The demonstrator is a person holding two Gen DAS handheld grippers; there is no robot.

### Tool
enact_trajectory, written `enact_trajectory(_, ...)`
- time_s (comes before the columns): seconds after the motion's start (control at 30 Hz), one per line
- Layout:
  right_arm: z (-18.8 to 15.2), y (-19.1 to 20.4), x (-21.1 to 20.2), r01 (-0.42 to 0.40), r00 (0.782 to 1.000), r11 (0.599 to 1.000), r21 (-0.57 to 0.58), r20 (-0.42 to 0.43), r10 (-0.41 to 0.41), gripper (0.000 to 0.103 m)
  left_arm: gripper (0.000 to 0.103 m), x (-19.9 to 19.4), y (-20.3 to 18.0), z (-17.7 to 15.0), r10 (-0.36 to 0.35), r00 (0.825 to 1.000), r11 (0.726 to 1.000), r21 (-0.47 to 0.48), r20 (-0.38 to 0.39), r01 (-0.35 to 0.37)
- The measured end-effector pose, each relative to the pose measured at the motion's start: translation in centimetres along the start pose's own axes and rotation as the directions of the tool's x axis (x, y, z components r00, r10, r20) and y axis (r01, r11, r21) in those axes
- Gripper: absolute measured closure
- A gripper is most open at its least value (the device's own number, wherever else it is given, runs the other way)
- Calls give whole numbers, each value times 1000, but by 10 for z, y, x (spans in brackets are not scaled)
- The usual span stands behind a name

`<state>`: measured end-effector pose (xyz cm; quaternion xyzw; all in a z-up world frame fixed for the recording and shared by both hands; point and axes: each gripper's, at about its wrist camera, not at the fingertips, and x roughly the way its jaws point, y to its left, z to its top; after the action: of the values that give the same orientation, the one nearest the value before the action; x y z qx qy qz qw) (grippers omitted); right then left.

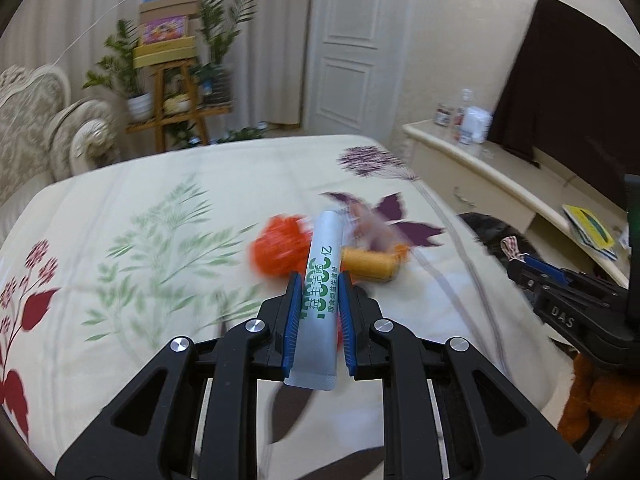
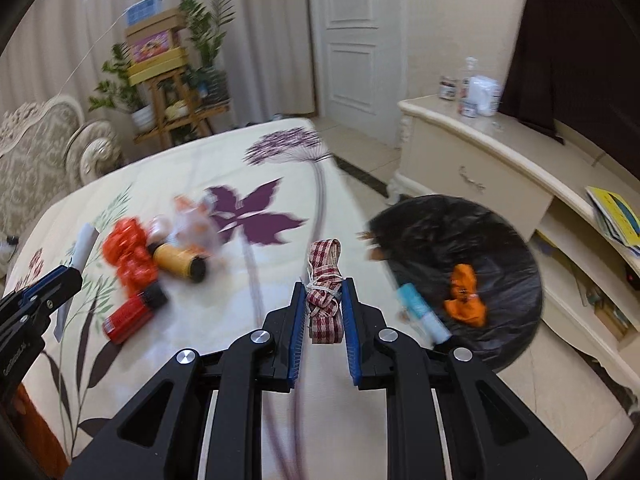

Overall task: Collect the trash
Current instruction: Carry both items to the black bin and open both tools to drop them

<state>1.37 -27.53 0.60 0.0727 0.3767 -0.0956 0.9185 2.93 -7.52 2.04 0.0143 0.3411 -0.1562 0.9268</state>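
My left gripper (image 1: 320, 280) is shut on a silver stick packet (image 1: 322, 292) with green print, held above the bed. My right gripper (image 2: 323, 286) is shut on a red-and-white checked ribbon bundle (image 2: 325, 296), held over the bed's right edge. On the bedspread (image 2: 180, 168) lie crumpled orange wrap (image 2: 128, 252), a yellow bottle (image 2: 178, 260), a red can (image 2: 134, 312) and a clear wrapper (image 2: 192, 216). A black-lined trash bin (image 2: 500, 240) stands on the floor right of the bed, holding an orange scrap (image 2: 466, 296) and a pale blue tube (image 2: 422, 312).
A cream TV cabinet (image 2: 480, 168) with bottles stands at right, a dark TV (image 1: 568, 80) on it. A sofa (image 1: 36, 120) and a plant stand (image 1: 176, 92) with boxes lie beyond the bed. A white door (image 1: 352, 40) is at the back.
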Motion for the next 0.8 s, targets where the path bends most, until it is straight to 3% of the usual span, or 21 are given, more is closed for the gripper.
enact_trajectory(0.33, 11, -64, -8, 63, 997, 995, 75, 41, -66, 84, 85, 27, -80, 22, -91, 996, 992, 84, 4, 91)
enact_trajectory(0.8, 23, -115, 10, 100, 993, 987, 123, 52, -107, 84, 85, 75, -152, 39, -121, 992, 982, 143, -33, 125)
